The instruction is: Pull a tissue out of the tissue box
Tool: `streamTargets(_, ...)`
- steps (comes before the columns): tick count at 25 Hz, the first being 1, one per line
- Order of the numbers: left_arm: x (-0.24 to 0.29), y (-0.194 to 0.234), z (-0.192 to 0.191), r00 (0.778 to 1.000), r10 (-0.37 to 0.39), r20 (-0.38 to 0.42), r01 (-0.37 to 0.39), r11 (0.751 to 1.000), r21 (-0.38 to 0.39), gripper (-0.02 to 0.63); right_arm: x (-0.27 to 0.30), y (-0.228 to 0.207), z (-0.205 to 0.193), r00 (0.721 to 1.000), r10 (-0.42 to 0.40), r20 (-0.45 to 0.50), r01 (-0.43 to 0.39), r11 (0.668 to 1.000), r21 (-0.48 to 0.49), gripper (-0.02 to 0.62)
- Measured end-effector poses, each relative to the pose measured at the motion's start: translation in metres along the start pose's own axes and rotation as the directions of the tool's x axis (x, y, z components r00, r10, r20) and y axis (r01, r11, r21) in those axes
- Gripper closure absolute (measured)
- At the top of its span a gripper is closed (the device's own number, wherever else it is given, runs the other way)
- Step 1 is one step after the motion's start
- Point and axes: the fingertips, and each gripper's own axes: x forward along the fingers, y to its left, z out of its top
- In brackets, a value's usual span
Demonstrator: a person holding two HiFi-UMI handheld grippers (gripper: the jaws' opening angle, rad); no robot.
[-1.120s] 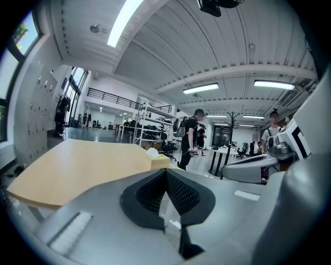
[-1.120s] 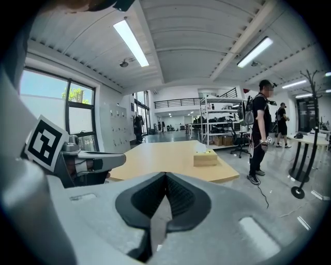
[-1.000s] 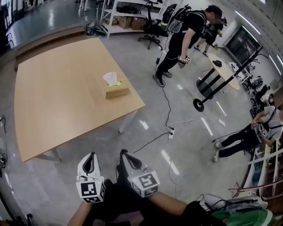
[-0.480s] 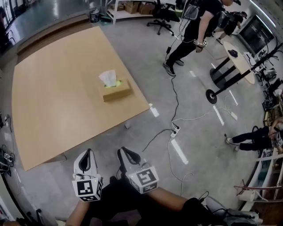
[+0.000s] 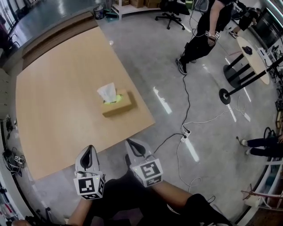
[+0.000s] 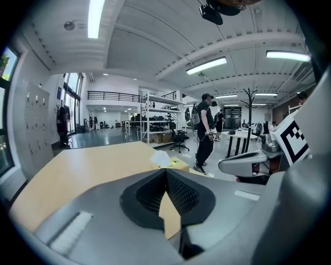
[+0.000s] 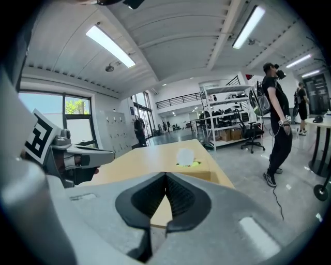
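Note:
A tan tissue box [image 5: 118, 103] stands on the wooden table [image 5: 57, 88], close to its right edge, with a white tissue [image 5: 107, 92] sticking up from its slot. Both grippers hover at the table's near edge, well short of the box. My left gripper [image 5: 90, 148] is shut and holds nothing; my right gripper [image 5: 131, 142] is likewise shut and empty. In the left gripper view the jaws meet at the gripper's tip [image 6: 165, 171], with the tissue [image 6: 161, 158] and box [image 6: 178, 165] beyond. The right gripper view shows its shut tips [image 7: 165, 176] below the box [image 7: 195, 174] and tissue [image 7: 184, 155].
A person [image 5: 205, 33] stands on the grey floor to the right of the table. Cables and a power strip [image 5: 185, 133] lie on the floor. A round table on a black stand [image 5: 247, 57] is at far right; an office chair [image 5: 173, 8] and shelves are at the back.
Both grippers and the head have advanced toward the table; its near edge now lies just under the fingertips and the box looks closer. Both stay shut. The standing person shifted right.

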Motion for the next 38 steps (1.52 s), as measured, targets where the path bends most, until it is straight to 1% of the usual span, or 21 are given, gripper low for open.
streamTargets(3,0.017,0.004,0.013,0.999,0.024,0.023,-0.023,1.000,-0.009,0.588,0.019,-0.017,0.012,1.000,0.011,-0.010,-0.012,0.999,-0.036,0.604)
streamTargets(5,0.027,0.005,0.014,0.999,0.032,0.035,-0.031,0.999,-0.019,0.588,0.030,-0.024,0.016,1.000,0.017,-0.021,-0.018,0.998,-0.059,0.604)
streamTargets(7,0.035,0.009,0.015,0.998,0.040,0.041,-0.039,0.999,-0.030,0.588,0.039,-0.028,0.018,0.999,0.021,-0.039,-0.024,0.997,-0.073,0.604)
streamTargets(10,0.050,0.021,0.021,0.998,0.041,0.042,-0.040,0.999,-0.027,0.588,0.060,-0.029,0.026,0.998,0.020,-0.053,-0.025,0.996,-0.087,0.603)
streamTargets(13,0.069,0.039,0.022,0.999,0.025,0.035,-0.024,0.999,-0.028,0.588,0.085,-0.027,0.032,0.998,-0.003,-0.063,-0.003,0.995,-0.103,0.603)
streamTargets(16,0.090,0.053,0.021,1.000,-0.007,0.023,0.007,0.999,-0.036,0.588,0.107,-0.027,0.038,0.996,-0.039,-0.078,0.030,0.994,-0.109,0.603)
streamTargets(18,0.104,0.056,0.026,0.999,-0.031,0.018,0.031,0.999,-0.033,0.588,0.118,-0.028,0.046,0.994,-0.057,-0.094,0.047,0.993,-0.109,0.603)
streamTargets(21,0.131,0.057,0.032,0.998,-0.064,0.011,0.064,0.998,-0.028,0.588,0.137,-0.032,0.051,0.989,-0.063,-0.133,0.048,0.992,-0.117,0.595)
streamTargets(23,0.146,0.059,0.026,0.997,-0.078,-0.002,0.078,0.997,-0.025,0.588,0.150,-0.036,0.048,0.984,-0.066,-0.165,0.046,0.991,-0.123,0.568)
streamTargets(26,0.164,0.065,0.017,0.996,-0.088,-0.021,0.088,0.996,-0.018,0.585,0.168,-0.040,0.042,0.973,-0.085,-0.214,0.057,0.989,-0.135,0.546)
streamTargets(27,0.169,0.066,0.016,0.995,-0.093,-0.022,0.092,0.996,-0.019,0.564,0.175,-0.042,0.039,0.969,-0.093,-0.229,0.062,0.988,-0.140,0.536)
streamTargets(29,0.181,0.070,0.016,0.995,-0.102,-0.016,0.102,0.995,-0.020,0.554,0.187,-0.047,0.035,0.961,-0.114,-0.253,0.078,0.986,-0.149,0.524)
streamTargets(34,0.196,0.080,0.012,0.991,-0.134,-0.015,0.134,0.991,-0.021,0.553,0.205,-0.057,0.025,0.935,-0.165,-0.314,0.123,0.981,-0.147,0.505)
streamTargets(38,0.201,0.095,-0.001,0.988,-0.148,-0.041,0.147,0.988,-0.041,0.551,0.216,-0.057,0.013,0.914,-0.185,-0.360,0.145,0.980,-0.137,0.495)
